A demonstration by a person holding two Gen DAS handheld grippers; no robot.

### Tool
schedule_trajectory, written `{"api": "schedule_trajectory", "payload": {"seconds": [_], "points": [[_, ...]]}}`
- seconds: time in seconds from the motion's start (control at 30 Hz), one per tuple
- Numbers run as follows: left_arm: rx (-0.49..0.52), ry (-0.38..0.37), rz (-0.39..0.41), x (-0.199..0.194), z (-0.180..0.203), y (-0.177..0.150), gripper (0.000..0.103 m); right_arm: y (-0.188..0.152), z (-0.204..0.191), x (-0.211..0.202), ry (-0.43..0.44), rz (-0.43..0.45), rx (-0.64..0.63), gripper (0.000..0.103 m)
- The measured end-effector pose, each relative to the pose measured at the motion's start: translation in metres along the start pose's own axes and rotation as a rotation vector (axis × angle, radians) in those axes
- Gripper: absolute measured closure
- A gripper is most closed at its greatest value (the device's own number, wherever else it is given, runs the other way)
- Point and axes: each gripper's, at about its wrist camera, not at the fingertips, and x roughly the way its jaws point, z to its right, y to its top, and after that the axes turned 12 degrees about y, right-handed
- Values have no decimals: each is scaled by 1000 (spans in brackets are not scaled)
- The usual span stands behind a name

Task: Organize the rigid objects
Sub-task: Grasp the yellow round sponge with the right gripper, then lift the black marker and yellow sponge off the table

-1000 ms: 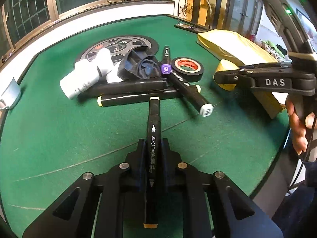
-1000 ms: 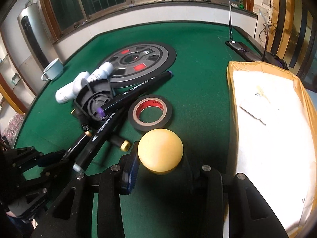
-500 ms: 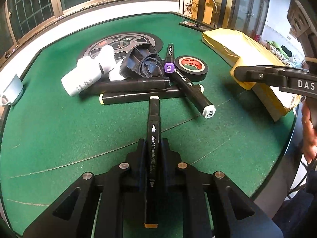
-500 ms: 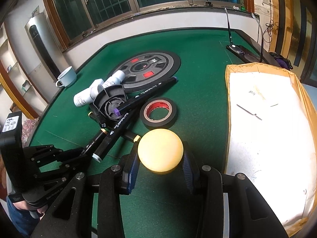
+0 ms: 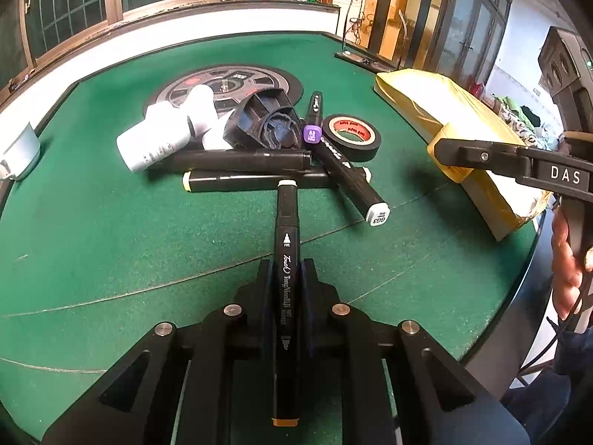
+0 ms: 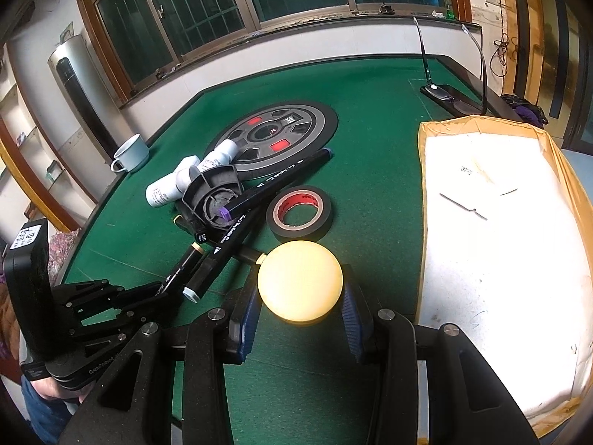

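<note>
Left gripper (image 5: 284, 270) is clamping 1 black marker (image 5: 285, 256) above open green felt (image 5: 92, 244) short of the marker pile (image 5: 259, 167). Right gripper (image 6: 300, 309) is pinching a yellow ball (image 6: 300, 282) beside the box (image 6: 493, 259); its contact points are being hidden by the ball.

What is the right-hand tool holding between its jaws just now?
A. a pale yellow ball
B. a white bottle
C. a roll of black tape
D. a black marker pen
A: in the right wrist view the pale yellow ball sits clamped between the two blue-padded jaws of the right gripper, while the black tape roll lies beyond it on the green table.
</note>
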Motion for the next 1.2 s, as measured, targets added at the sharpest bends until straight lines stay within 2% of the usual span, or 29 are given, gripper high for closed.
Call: {"api": "schedule_trajectory", "payload": {"seconds": [0.23,0.77,1.2], "points": [[7,14,-2,2,3,-1,90,0,1,3,9,4,-1,67],[-43,-26,47,-18,-3,13,91,7,4,-17,27,47,-4,67],[-58,-44,70,-28,-3,19,91,3,2,-16,41,42,-3,67]]}}
